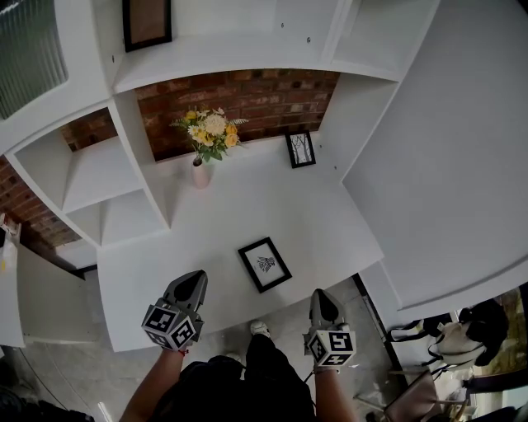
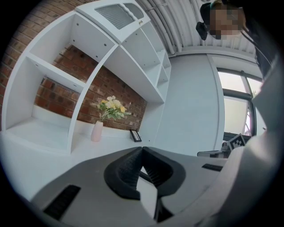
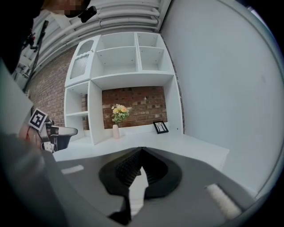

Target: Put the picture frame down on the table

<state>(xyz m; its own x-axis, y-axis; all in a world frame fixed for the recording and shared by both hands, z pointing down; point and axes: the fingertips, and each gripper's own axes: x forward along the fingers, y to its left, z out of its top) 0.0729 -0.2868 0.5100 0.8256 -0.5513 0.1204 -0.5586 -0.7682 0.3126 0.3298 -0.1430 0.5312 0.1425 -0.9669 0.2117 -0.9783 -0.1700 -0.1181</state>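
From the head view, the picture frame (image 1: 265, 264) lies flat on the white table (image 1: 330, 222). It sits towards the near edge and between the two grippers, touching neither. The left gripper (image 1: 194, 282) hangs over the table's near left part with its jaws together and nothing in them. The right gripper (image 1: 320, 298) is just off the near edge, to the right of the picture frame, with its jaws likewise together and empty. At the far side, a pink vase (image 1: 200, 174) of yellow and white flowers (image 1: 213, 132) stands against the brick wall (image 1: 272, 92). To its right, a second frame (image 1: 300, 150) leans upright on that wall. A third frame (image 1: 147, 22) stands on a shelf higher up.

In the left gripper view, the left gripper (image 2: 141, 149) has its dark pads meeting at the tips, with nothing clamped between them. Far beyond, the vase (image 2: 96, 131) stands left of the second frame (image 2: 135, 135), both in front of the brick. The right gripper's marker cube (image 2: 237, 142) shows at the right.

In the right gripper view, the right gripper (image 3: 141, 150) is closed tip to tip and empty. The table (image 3: 195, 148) stretches away to the vase (image 3: 116, 131) and the second frame (image 3: 160, 127) at the far wall. The left gripper (image 3: 60, 132) shows at the left.
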